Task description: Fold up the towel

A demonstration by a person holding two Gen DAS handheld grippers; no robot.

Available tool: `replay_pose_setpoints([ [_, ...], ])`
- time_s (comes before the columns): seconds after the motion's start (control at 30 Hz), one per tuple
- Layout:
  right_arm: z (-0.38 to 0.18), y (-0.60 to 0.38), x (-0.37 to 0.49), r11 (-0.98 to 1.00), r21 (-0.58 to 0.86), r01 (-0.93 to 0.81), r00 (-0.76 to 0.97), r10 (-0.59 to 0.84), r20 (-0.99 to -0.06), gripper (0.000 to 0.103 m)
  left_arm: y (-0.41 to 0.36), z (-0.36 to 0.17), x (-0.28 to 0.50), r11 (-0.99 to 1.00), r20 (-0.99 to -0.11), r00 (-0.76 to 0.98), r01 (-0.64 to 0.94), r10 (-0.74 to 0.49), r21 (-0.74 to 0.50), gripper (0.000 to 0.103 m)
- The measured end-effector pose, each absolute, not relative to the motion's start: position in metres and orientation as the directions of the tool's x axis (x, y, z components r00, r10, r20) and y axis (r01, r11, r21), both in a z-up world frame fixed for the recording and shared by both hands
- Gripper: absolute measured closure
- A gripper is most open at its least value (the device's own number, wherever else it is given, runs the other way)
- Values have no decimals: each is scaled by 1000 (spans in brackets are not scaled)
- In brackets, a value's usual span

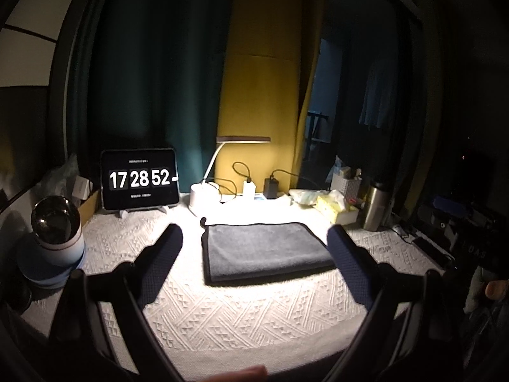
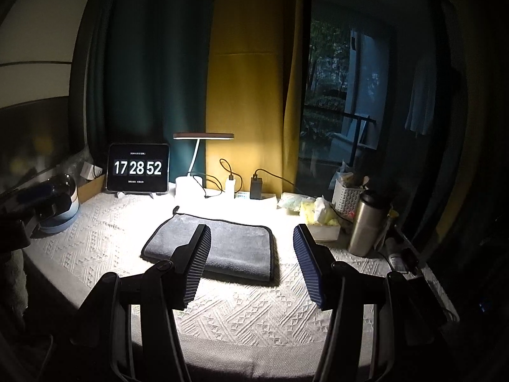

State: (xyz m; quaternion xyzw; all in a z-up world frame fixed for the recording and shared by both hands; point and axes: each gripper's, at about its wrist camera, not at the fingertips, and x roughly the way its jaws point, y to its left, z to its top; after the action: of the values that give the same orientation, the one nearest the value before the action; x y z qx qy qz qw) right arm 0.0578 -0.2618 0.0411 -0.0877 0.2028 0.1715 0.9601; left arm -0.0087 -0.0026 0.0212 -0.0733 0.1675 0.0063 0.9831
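Grippers come first in both views: the left gripper (image 1: 254,235) and the right gripper (image 2: 251,238) each hang above the white patterned cloth (image 1: 222,312) with fingers spread wide, gripping nothing. Just beyond them the grey towel (image 1: 265,250) lies flat in the middle of the cloth under the lamp (image 1: 243,140), already doubled into a neat rectangle with layered edges showing at its near side. Behind it stand the clock screen (image 1: 140,180), chargers and, to the right, a steel bottle (image 1: 377,205). By my reading the folding is done or one fold short; any further fold would call for pinching both near corners together and carrying them across evenly.
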Motion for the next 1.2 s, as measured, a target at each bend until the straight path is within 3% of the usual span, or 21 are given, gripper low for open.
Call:
replay_pose_setpoints([
  [1.2, 35, -259, 60, 926, -93, -367, 853, 294, -432, 46, -1, 13, -4, 984, -357, 934, -52, -12, -169, 10],
])
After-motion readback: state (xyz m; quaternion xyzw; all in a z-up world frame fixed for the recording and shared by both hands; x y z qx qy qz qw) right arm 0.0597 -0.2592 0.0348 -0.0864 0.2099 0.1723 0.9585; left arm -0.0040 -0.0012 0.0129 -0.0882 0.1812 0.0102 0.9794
